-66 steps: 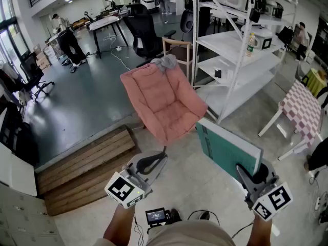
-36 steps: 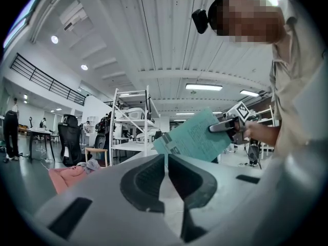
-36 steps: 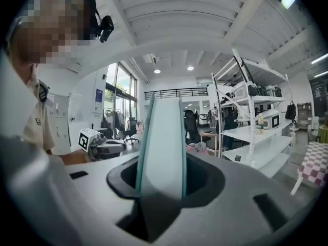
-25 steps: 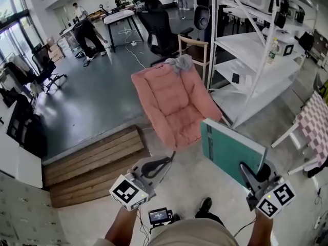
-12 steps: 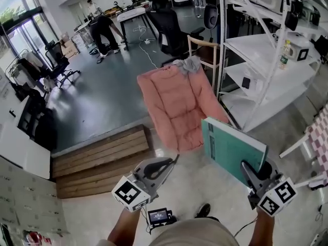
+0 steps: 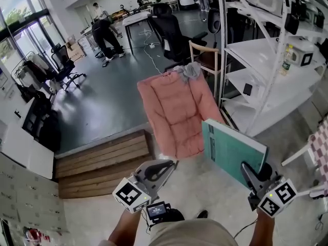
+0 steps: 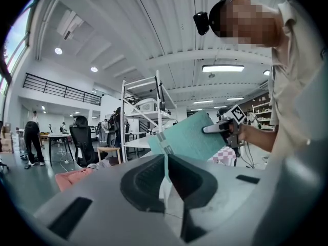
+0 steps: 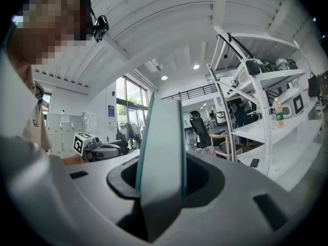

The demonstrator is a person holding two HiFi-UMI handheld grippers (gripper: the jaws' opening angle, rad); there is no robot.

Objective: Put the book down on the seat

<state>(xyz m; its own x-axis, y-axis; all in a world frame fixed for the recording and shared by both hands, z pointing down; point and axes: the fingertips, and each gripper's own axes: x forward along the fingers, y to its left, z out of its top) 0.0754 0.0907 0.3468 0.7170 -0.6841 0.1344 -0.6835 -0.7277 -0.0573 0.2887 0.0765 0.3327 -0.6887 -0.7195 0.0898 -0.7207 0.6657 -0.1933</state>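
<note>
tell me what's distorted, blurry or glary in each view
Head view: fisheye bows the white shelf unit; window daylight at upper left puts a sheen on the dark floor. Left gripper view: black round vignette, the left gripper soft up close, the book sharper. Right gripper view: same vignette, the book's edge blurred between the jaws of the right gripper.

The book (image 6: 233, 150) is teal with a white page edge. The seat (image 6: 177, 111) is quilted pink and the cloth (image 6: 190, 70) on it is grey. The steps (image 6: 102, 163) are brown planks and the shelving (image 6: 256, 47) is white. The grey left tongs (image 6: 171, 164) and right tongs (image 6: 245, 167) carry black-and-white square markers.
</note>
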